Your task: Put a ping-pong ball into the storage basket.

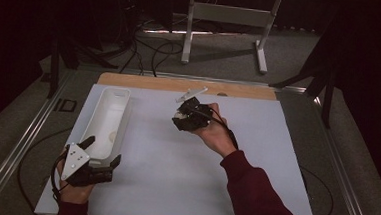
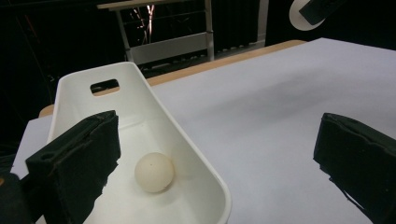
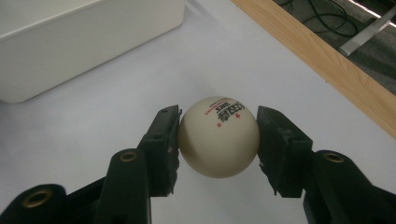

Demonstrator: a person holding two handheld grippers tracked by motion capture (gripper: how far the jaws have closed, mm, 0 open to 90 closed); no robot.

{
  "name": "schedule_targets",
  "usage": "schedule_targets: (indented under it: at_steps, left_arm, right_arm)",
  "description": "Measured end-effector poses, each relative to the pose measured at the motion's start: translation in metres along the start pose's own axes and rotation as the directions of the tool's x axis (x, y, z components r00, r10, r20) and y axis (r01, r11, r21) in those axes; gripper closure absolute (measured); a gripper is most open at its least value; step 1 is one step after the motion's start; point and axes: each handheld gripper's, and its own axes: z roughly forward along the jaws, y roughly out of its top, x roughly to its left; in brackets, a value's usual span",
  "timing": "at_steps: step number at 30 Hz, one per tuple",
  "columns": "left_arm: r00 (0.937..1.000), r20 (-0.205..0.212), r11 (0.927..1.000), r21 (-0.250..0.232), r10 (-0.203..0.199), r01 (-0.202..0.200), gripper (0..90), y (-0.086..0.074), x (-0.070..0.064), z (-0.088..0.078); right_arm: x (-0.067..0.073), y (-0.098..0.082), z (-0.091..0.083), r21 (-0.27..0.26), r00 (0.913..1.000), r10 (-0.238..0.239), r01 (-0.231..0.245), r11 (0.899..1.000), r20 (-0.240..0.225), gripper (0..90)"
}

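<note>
A cream table-tennis ball (image 3: 218,136) with red and black print sits between the two black jaws of my right gripper (image 3: 218,125), which is shut on it. In the high view this gripper (image 1: 182,118) is over the white mat's middle back, right of the white bin (image 1: 103,113). A second plain ball (image 2: 154,172) lies inside the bin (image 2: 196,161), near its front end. My left gripper (image 1: 101,152) stands open at the bin's near end. One of its jaws hangs over the bin's inside and the other over the mat, with nothing between them (image 2: 217,135).
The white mat (image 1: 185,162) covers the table, and a wooden strip (image 1: 180,83) shows along the back edge. Beyond the table, a white metal stand (image 1: 229,19) and cables are on the floor. The bin's long side (image 3: 70,46) lies ahead of the right gripper.
</note>
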Motion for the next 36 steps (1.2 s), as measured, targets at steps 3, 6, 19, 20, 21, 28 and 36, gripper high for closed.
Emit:
schedule_targets:
  at_steps: [3, 6, 19, 20, 21, 28, 36]
  left_arm:
    - [1.0000, 0.000, 1.0000, 0.000, 0.001, -0.001, 1.3, 0.000, 0.000, 0.000]
    - [1.0000, -0.001, 1.0000, 0.001, 0.001, -0.001, 1.3, 0.000, 0.000, 0.000]
    - [1.0000, -0.001, 1.0000, -0.001, 0.000, 0.000, 1.2, 0.000, 0.000, 0.000]
    - [1.0000, -0.001, 1.0000, -0.002, 0.000, 0.000, 1.2, 0.000, 0.000, 0.000]
    - [1.0000, -0.001, 1.0000, -0.002, 0.000, 0.000, 1.3, 0.000, 0.000, 0.000]
    - [1.0000, 0.001, 1.0000, 0.000, 0.001, -0.001, 1.2, 0.000, 0.000, 0.000]
    - [1.0000, 0.003, 1.0000, 0.001, 0.002, -0.002, 1.3, 0.000, 0.000, 0.000]
  right_arm:
    - [0.000, 0.001, -0.001, -0.007, 1.0000, -0.003, 0.003, 1.000, -0.001, 50.6]
    - [-0.001, 0.001, -0.002, -0.008, 1.0000, -0.005, 0.005, 1.000, -0.001, 50.6]
    - [0.000, 0.008, -0.008, -0.038, 0.9999, -0.009, 0.008, 0.999, -0.008, 50.7]
    - [0.000, 0.008, -0.008, -0.038, 0.9999, -0.009, 0.008, 0.999, -0.008, 50.7]
    - [0.001, 0.009, -0.008, -0.041, 0.9999, -0.004, 0.003, 0.999, -0.010, 50.6]
    - [0.002, 0.012, -0.011, -0.054, 0.9998, -0.009, 0.008, 0.999, -0.015, 50.6]
    - [0.005, 0.016, -0.012, -0.064, 0.9997, -0.014, 0.012, 0.998, -0.022, 50.6]
